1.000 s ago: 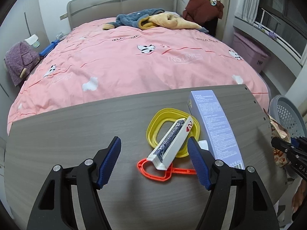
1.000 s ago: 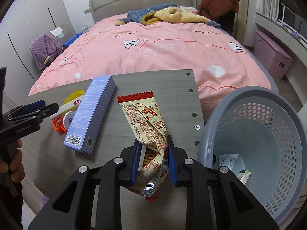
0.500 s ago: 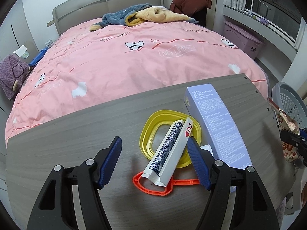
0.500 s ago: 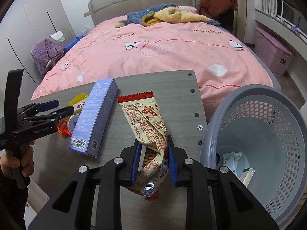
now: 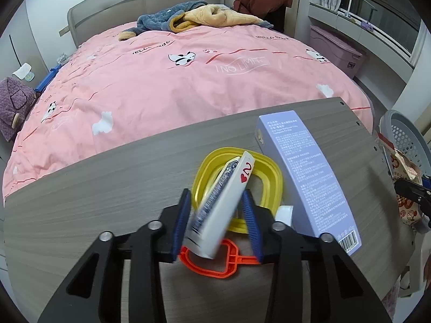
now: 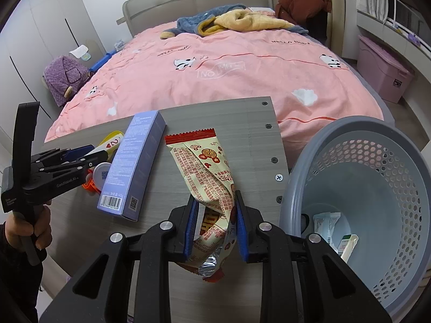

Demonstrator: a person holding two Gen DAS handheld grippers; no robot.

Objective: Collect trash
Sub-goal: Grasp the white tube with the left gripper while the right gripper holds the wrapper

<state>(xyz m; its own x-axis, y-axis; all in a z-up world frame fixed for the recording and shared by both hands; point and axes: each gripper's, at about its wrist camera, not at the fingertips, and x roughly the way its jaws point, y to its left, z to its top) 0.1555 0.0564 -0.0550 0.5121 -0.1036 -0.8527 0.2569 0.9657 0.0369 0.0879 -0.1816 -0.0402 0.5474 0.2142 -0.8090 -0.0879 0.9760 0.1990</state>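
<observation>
Pinching a card box (image 5: 223, 204) above the yellow lid (image 5: 269, 169), the left tongs (image 5: 218, 223) have just been closing, seemingly gripping it. Right tongs (image 6: 214, 223) clamp a snack wrapper (image 6: 207, 172) beside the basket (image 6: 296, 177), ready for dropping; lid sits well left of it.

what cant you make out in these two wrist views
- Orange plastic piece, left wrist view: upper part hidden behind the playing-card box and the left gripper.
- Basket contents, right wrist view: packets partly hidden by the right gripper.
- Snack wrapper print: too small to read.
- White round item: mostly behind the purple box.
</observation>
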